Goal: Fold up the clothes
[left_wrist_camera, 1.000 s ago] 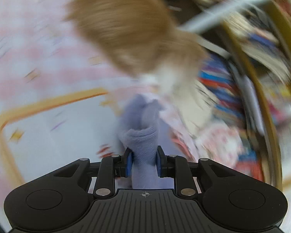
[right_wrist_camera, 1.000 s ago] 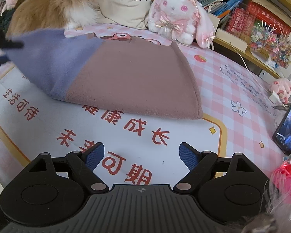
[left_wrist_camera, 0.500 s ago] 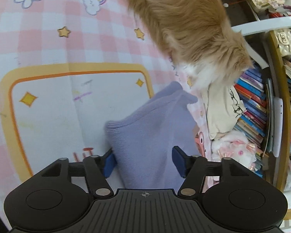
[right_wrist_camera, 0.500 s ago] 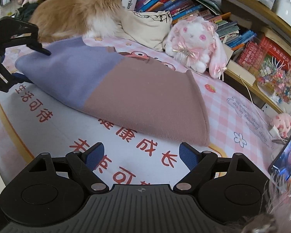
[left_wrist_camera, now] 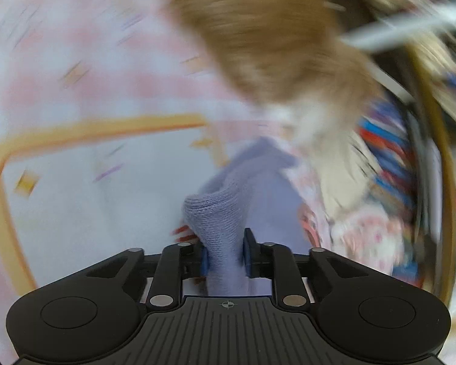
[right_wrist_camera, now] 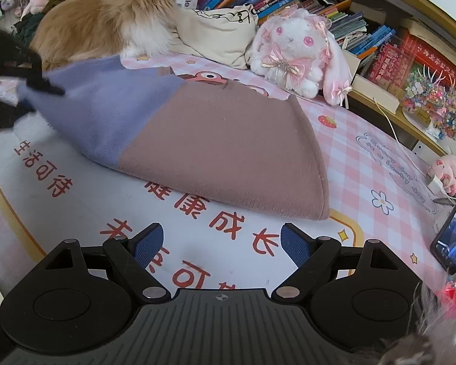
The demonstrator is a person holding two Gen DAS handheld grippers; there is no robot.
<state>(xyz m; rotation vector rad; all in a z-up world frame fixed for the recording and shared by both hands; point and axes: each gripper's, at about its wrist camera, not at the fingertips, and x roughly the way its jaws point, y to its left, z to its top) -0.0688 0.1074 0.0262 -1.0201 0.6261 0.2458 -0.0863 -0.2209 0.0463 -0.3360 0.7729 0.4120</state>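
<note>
Clamping down on the lilac end of the sweater (left_wrist_camera: 225,222) is what's changed here: half a second ago the left claw (left_wrist_camera: 225,257) was spread wide around that knit corner, and now its blue pads are pinched tight on a bunched ridge of it. The left view is smeared with motion blur, so a quick swing is suggested, though the direction can't be read from it.

From the right side, the sweater (right_wrist_camera: 215,149) is seen lying on the printed mat (right_wrist_camera: 76,200), mauve half flat and closest ahead of the right claw (right_wrist_camera: 222,248), lilac half stretched off to the far left where the left claw (right_wrist_camera: 18,94) has it gripped and slightly lifted. The right claw is held apart, nothing between its pads, hovering just short of the mauve hem.

A cat (right_wrist_camera: 106,27) is parked right behind the lilac end, nearly touching it, so that's a snag risk if the corner gets carried over.

Judging by this, a fold of the lilac end toward the mauve half is probably being set up.
</note>
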